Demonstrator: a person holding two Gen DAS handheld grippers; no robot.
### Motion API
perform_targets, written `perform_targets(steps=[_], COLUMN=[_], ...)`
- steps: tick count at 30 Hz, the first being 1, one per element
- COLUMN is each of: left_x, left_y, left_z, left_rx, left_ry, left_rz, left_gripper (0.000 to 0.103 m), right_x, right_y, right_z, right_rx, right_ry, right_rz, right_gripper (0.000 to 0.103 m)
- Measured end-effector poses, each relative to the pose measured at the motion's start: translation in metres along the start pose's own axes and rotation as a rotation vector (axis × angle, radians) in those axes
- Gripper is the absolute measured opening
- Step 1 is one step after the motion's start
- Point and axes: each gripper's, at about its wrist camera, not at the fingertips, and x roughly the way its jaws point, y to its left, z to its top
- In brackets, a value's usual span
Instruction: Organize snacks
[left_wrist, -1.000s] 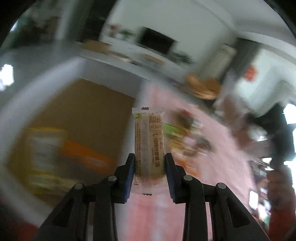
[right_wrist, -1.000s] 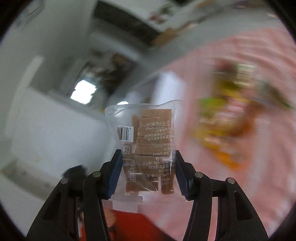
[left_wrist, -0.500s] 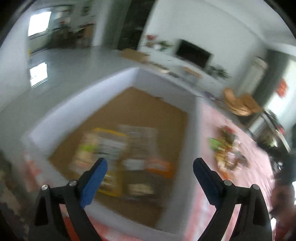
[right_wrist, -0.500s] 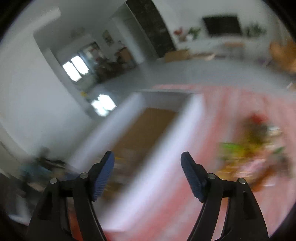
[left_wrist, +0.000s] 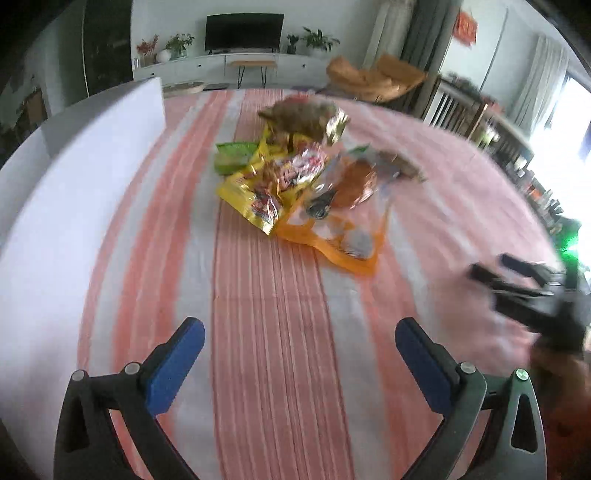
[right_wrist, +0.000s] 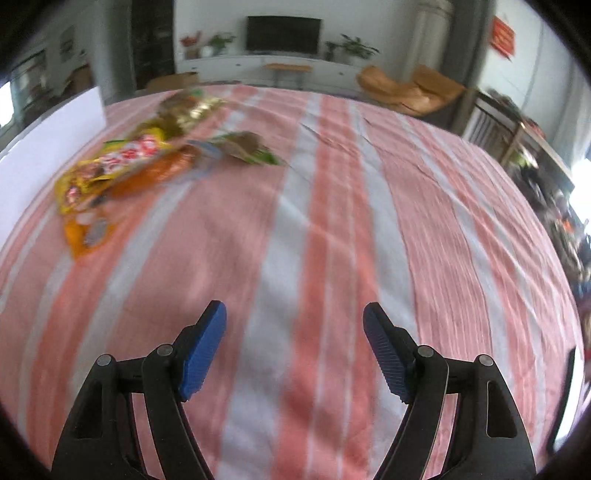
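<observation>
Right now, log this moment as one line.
left gripper: open, empty | right gripper: open, empty | crinkly yellow snack bag: in pile on pink striped tablecloth

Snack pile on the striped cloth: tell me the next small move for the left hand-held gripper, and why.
Probably reach forward to the yellow packet at the near edge of the snack pile. The left hand-held gripper is wide open with nothing between its jaws, and only bare striped cloth lies between it and the pile.

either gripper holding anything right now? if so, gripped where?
Nothing held. Left gripper and right gripper are both open, only striped tablecloth between the jaws. The snack packets lie untouched ahead.
</observation>
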Motion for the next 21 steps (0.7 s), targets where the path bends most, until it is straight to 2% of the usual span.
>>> perform_targets(steps=[2,6,10,15,21], left_x=[0.021,0.041,0.052,0.052,0.052], left_y=[-0.006,-0.005,0.003,0.005,0.004], left_z=[0.007,0.013,0.012,0.01,0.01], left_rx=[0.044,0.087,0.06,0.056,0.056], left_ry=[-0.003,-0.001,0.005,-0.029,-0.029], left_rz=[0.061,0.123,0.099,0.102,0.103], left_gripper=[0.102,0.102,0.102,0.103,0.103], right_x=[-0.001,0.005,0.008,0.007,0.007], right_y=[-0.004,-0.002,-0.007,-0.006,-0.006], right_z=[-0.004,-0.002,0.001,0.0,-0.001], right_rx=[0.029,0.041,0.088,0.094,0.094], right_ry=[-0.009,-0.012,0.007,0.008,0.008], right_rz=[0.012,0.011,0.038,0.036,0.037], right_gripper=[0.079,0.082,0.087,0.088,0.088])
